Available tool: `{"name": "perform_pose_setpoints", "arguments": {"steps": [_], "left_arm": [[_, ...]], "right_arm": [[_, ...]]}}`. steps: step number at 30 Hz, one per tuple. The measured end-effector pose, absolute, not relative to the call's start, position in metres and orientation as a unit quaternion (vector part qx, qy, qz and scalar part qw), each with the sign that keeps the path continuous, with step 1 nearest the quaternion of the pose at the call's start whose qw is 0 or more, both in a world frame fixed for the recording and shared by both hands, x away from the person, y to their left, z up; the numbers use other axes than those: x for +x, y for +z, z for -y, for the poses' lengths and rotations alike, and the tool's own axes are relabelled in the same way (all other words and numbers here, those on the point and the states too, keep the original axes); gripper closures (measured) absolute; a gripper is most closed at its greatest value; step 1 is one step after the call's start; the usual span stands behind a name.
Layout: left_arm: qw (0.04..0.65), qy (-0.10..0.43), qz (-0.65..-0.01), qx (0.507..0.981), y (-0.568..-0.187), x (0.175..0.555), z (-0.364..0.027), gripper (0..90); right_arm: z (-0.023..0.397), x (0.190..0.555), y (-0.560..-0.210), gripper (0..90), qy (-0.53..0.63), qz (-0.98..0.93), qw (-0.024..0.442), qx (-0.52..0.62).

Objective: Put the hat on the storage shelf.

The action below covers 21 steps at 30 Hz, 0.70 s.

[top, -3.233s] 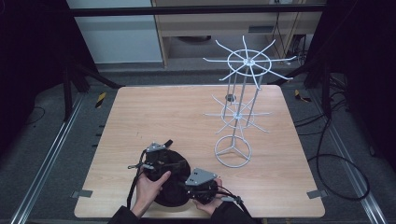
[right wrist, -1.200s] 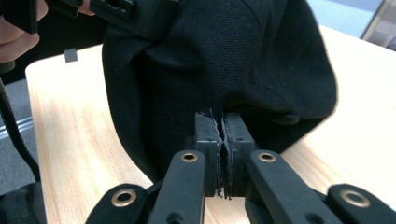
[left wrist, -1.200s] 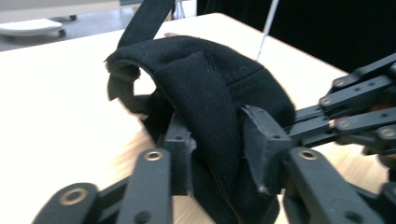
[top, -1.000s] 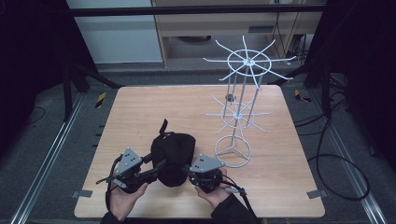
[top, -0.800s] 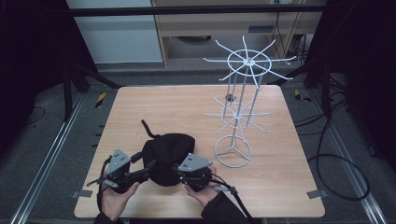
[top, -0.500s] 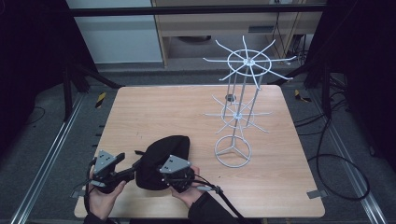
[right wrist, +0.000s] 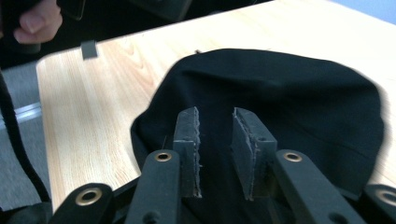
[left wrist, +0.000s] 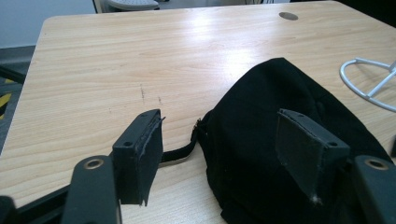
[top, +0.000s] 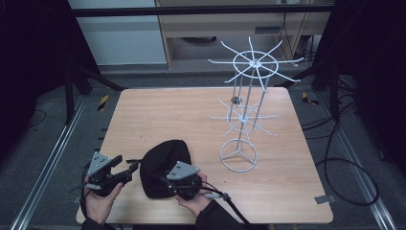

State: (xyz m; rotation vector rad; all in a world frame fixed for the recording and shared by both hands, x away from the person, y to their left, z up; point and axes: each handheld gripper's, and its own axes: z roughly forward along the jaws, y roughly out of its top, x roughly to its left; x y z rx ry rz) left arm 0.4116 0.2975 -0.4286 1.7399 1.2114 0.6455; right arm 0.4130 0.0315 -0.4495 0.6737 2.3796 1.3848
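A black cap [top: 163,160] lies on the wooden table [top: 167,115] near its front edge. My left gripper [top: 130,169] is just left of the cap and open. In the left gripper view its jaws [left wrist: 219,125] stand wide apart, one over the cap's strap [left wrist: 180,151] and the other over the cap [left wrist: 261,102]. My right gripper [top: 173,180] rests over the cap's near right side. In the right gripper view the cap [right wrist: 285,88] lies under the right gripper [right wrist: 215,117], whose pads [right wrist: 189,135] are a narrow gap apart with black fabric behind them.
A white wire display rack [top: 244,96] with two tiers of spokes stands right of centre. Its ring base [top: 225,156] is close to the cap's right side and also shows in the left gripper view as the ring base [left wrist: 369,81]. Bare wood stretches behind the cap.
The cap has slid left and toward the front edge along with both grippers. The left gripper, earlier away from the cap, now has its open jaws at the cap's left edge.
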Motion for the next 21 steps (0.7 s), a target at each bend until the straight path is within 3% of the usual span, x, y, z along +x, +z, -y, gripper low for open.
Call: {"name": "perform_pose_setpoints", "arguments": {"steps": [9,21], "left_arm": [[0.441,0.237,-0.474,0.724,-0.42,0.417,-0.281,37.1],[0.418,0.222,-0.453,0.756,-0.411,0.428,-0.25,37.1]], "right_arm": [[0.05,0.417,-0.446,63.5,0.487,-0.795,0.181,0.312],[0.142,0.412,-0.452,53.1,0.467,-0.767,0.22,0.381]]}}
